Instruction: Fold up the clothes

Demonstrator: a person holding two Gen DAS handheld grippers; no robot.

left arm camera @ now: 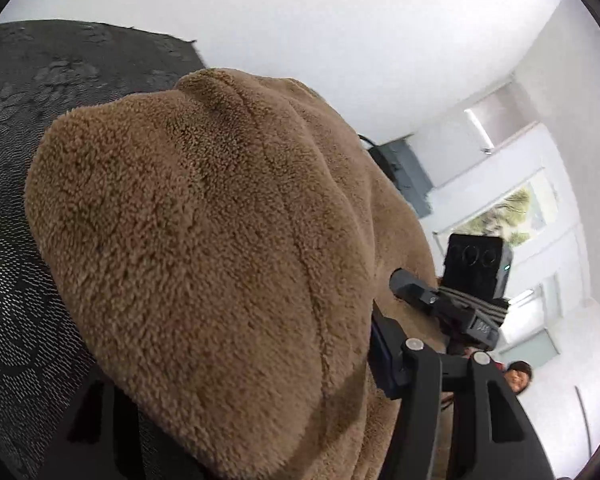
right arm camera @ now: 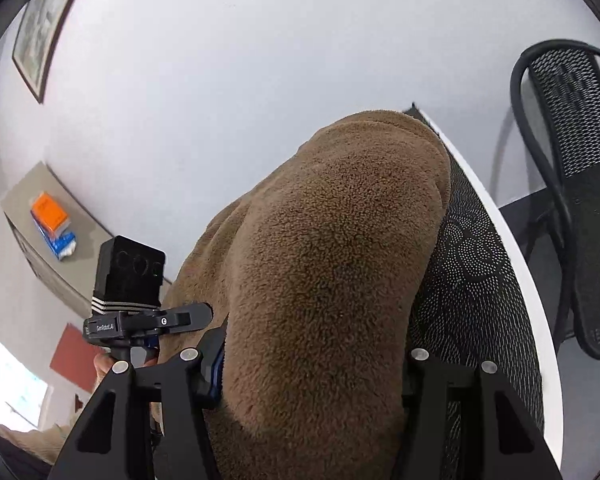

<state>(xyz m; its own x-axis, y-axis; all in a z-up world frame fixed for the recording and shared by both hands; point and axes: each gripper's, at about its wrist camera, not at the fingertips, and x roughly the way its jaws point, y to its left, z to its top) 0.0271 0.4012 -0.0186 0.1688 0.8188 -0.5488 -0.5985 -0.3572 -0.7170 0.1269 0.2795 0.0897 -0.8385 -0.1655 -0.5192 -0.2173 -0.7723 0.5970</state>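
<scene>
Left gripper [left arm camera: 236, 392] first, through its own wrist camera: a thick fold of the brown fleece garment [left arm camera: 204, 240] fills the gap between its two black fingers and bulges up over them. One finger's pad [left arm camera: 384, 364] lies against the fabric's side; the other finger is mostly buried under the fleece, so the jaws stand clamped on the garment. Beneath and beside the fleece lies a black patterned cloth [left arm camera: 28, 160]. Just past the fabric's edge sits the other gripper's camera block [left arm camera: 476, 268] on its black mount. Behind are a white wall, a dark grey box [left arm camera: 408, 172] and a window [left arm camera: 512, 216].

Right gripper [right arm camera: 312, 396], in its wrist view, shows the same: the fleece mounds up between its fingers, a blue-edged pad [right arm camera: 214, 372] pressing its side, jaws clamped on the garment [right arm camera: 332, 260]. The patterned cloth [right arm camera: 468, 280] covers a white-edged table [right arm camera: 516, 264] beside the fleece. A black mesh chair [right arm camera: 572, 128] stands beyond the table edge. On the opposite side, the left gripper's camera block [right arm camera: 130, 276] sits near the fleece; farther back are a shelf with an orange box [right arm camera: 49, 210] and a framed picture [right arm camera: 40, 28].
</scene>
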